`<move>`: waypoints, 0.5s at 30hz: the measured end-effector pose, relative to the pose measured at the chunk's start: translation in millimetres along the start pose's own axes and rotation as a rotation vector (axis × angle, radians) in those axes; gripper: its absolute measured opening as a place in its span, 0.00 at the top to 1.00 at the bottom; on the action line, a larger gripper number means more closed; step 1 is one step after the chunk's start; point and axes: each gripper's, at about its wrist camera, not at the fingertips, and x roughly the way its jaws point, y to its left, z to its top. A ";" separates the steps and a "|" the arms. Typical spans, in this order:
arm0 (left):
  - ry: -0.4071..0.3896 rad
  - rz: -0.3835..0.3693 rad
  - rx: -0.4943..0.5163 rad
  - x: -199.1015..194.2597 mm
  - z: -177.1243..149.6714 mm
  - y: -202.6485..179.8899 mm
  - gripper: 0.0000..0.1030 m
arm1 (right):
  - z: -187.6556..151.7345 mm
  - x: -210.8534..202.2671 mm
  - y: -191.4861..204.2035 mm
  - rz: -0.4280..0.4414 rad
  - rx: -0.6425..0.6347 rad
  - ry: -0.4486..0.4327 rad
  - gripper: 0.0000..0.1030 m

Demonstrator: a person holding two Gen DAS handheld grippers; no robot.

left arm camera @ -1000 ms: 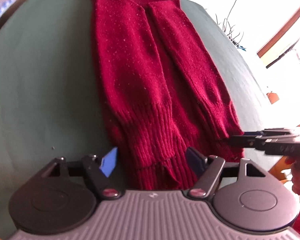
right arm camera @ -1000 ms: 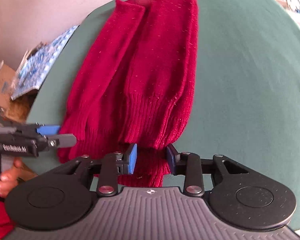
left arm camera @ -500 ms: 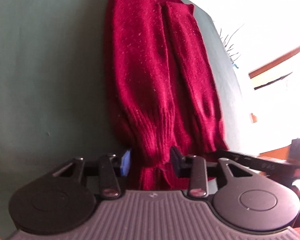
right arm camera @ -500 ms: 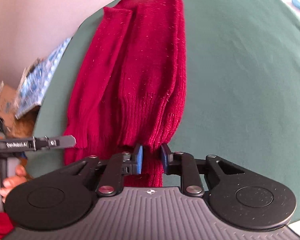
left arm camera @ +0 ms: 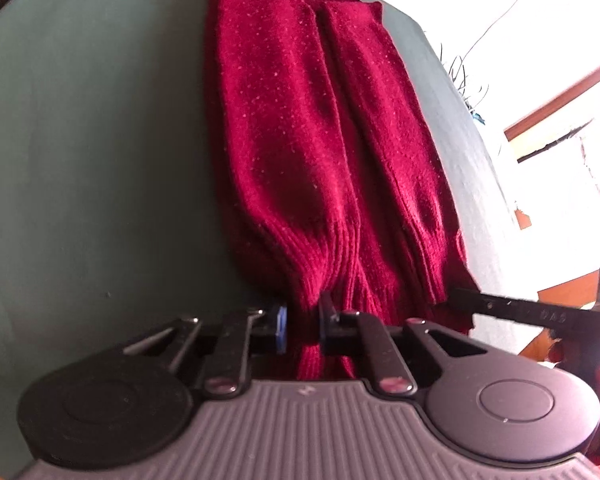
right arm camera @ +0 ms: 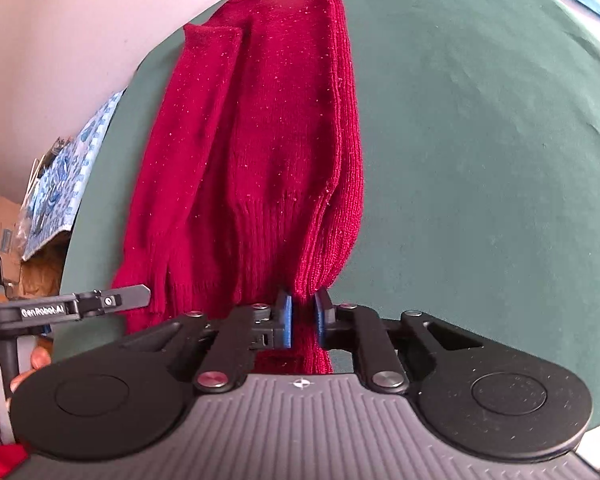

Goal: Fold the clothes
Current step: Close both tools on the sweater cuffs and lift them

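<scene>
Left tongs [left arm camera: 302,326] and right tongs [right arm camera: 303,320] were closing, pinching the ribbed hem of the dark-red knitted sweater [left arm camera: 320,152] at lower frame centre on the green tabletop [right arm camera: 480,160].

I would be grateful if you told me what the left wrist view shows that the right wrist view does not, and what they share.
Only the left wrist view shows a bright window with a brown wooden frame and thin plant stems beyond the table.

Only the right wrist view shows a blue-and-white patterned cloth, a cardboard box and a pale wall.

Both show the dark red knitted sweater lying folded lengthwise on the green tablecloth, with the left gripper and right gripper closing on its ribbed hem.
</scene>
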 end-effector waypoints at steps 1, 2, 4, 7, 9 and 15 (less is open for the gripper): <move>-0.003 -0.007 0.002 -2.0 1.7 -1.6 0.93 | 0.8 -0.9 -0.7 0.016 0.023 -0.004 0.89; -0.006 -0.016 0.008 -4.8 3.4 -3.1 0.93 | 1.5 -2.3 -0.4 0.034 0.047 -0.009 0.89; -0.014 -0.040 0.020 -10.7 6.7 -5.3 0.93 | 3.9 -6.1 1.1 0.050 0.068 -0.018 0.89; -0.015 -0.079 0.009 -17.0 14.2 -4.2 0.93 | 7.9 -10.1 5.7 0.074 0.074 -0.025 0.89; -0.016 -0.110 -0.030 -21.4 21.5 0.3 0.93 | 12.3 -11.4 8.5 0.089 0.081 -0.031 0.89; -0.095 -0.103 -0.074 -40.7 54.9 -2.6 0.93 | 46.5 -16.0 10.5 0.195 0.133 -0.067 0.89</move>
